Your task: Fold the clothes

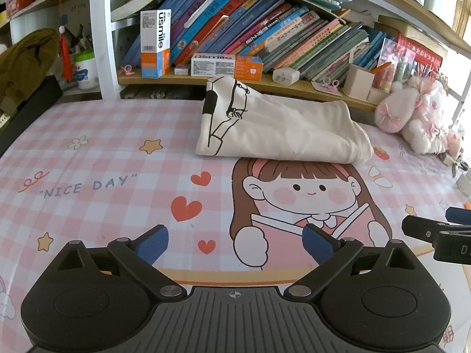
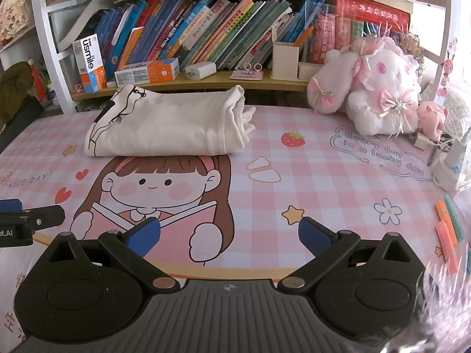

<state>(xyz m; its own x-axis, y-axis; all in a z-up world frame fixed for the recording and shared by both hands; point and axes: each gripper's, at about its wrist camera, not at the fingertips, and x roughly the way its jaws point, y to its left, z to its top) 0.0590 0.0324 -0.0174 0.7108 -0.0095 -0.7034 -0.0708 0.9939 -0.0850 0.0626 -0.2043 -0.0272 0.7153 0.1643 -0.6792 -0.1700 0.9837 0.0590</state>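
In the left wrist view, the left gripper (image 1: 235,242) is held wide apart and empty above the pink checked desk mat (image 1: 103,158). The folded white garment (image 1: 282,132) is laid near the mat's far edge, below the bookshelf (image 1: 244,81). In the right wrist view, the right gripper (image 2: 229,235) is likewise spread wide, gripping nothing; the garment (image 2: 164,129) is seen at the far edge, well apart, with a plush toy (image 2: 376,88) toward the far right corner.
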